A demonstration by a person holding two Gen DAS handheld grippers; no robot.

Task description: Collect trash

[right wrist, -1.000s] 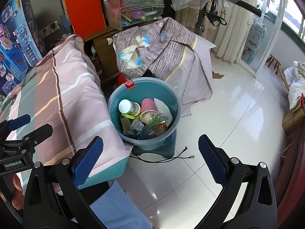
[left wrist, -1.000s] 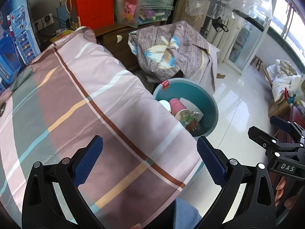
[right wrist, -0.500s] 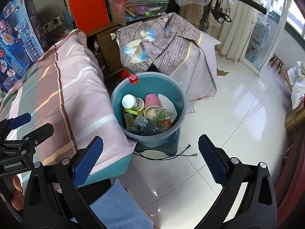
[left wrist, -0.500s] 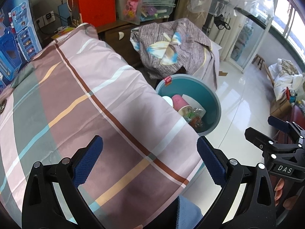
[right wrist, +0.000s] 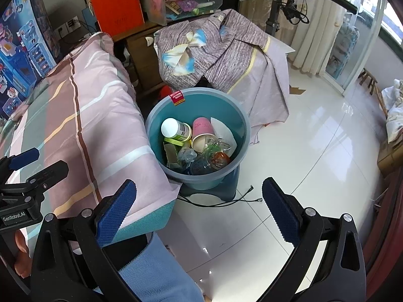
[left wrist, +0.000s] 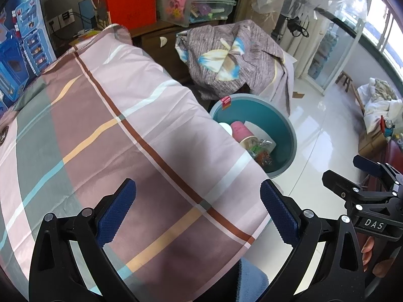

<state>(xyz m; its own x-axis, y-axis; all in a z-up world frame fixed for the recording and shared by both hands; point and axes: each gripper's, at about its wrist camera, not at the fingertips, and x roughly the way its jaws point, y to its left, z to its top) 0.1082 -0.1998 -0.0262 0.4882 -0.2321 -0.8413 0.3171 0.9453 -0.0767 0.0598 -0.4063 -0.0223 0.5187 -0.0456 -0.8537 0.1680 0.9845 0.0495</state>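
A teal bin (right wrist: 234, 110) stands on the floor beside the table and shows in the left wrist view too (left wrist: 284, 125). It holds trash: a white-capped bottle (right wrist: 175, 129), a pink paper cup (right wrist: 202, 133), crumpled plastic wrappers (right wrist: 209, 158) and white paper. My left gripper (left wrist: 197, 209) is open and empty above the striped tablecloth (left wrist: 113, 125). My right gripper (right wrist: 199, 207) is open and empty above the floor, in front of the bin.
A chair draped in a grey patterned cloth (right wrist: 214, 50) stands behind the bin. A black cable (right wrist: 226, 201) lies on the white tile floor. A wooden cabinet with an orange box (right wrist: 115, 2) and a toy bin stands at the back.
Both grippers have drawn back and up slightly, so the bin and table sit a little lower in view. The jaws stay open.
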